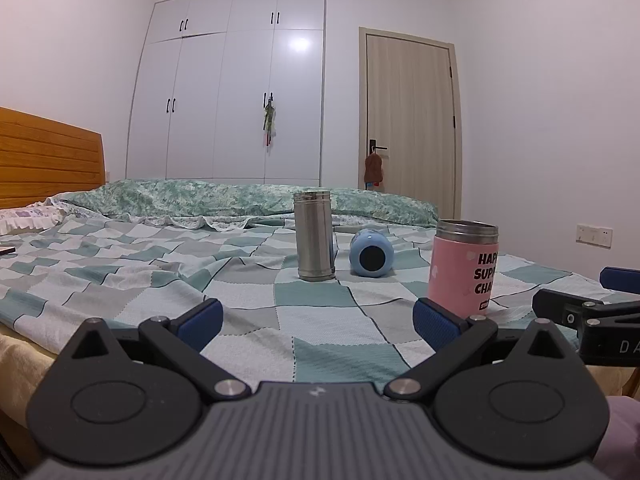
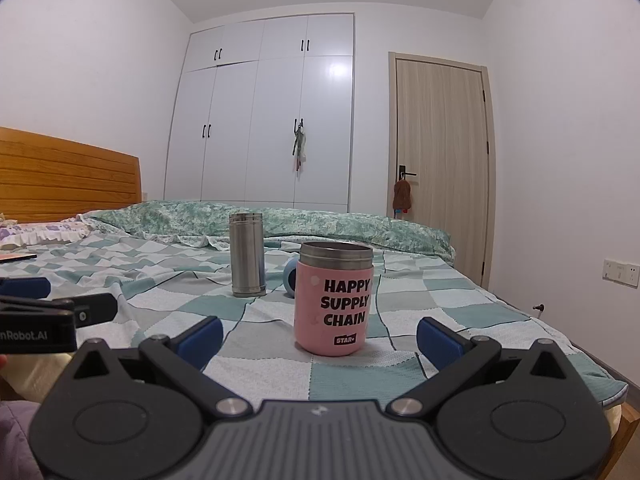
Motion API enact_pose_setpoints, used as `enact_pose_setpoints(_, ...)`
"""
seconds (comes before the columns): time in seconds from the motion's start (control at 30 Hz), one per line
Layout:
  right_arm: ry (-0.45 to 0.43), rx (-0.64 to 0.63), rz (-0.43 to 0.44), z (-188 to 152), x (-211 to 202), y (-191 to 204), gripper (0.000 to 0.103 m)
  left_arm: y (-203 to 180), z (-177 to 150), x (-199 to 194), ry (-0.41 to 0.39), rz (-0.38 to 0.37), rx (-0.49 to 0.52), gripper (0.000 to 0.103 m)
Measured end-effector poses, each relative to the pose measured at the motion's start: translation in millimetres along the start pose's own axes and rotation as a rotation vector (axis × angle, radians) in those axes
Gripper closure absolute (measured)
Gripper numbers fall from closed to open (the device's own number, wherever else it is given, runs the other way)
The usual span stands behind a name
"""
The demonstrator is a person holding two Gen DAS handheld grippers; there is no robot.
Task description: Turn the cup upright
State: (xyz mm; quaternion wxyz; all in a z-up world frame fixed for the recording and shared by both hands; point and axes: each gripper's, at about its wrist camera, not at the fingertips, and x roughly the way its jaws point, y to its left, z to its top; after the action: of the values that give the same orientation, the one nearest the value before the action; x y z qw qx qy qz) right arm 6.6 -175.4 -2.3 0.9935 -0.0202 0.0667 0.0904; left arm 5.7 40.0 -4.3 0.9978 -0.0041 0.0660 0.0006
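On the bed (image 1: 120, 264): blue cup (image 1: 371, 253) lies on its side beside steel flask (image 1: 314, 236) | left tool (image 1: 318, 320), right tool (image 2: 320, 338) both spread, empty | likely staged for approach.

The pink cup (image 2: 334, 300) hides most of the blue cup (image 2: 289, 279) lying behind it; in the left wrist view the pink cup's lettering curves out of sight.
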Motion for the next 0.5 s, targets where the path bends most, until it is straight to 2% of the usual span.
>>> enact_pose_setpoints(0.5,-0.003,0.001,0.0,0.5,1.1,-1.0,0.0,-0.3,0.4,-1.2,-0.004,-0.004,0.002,0.0)
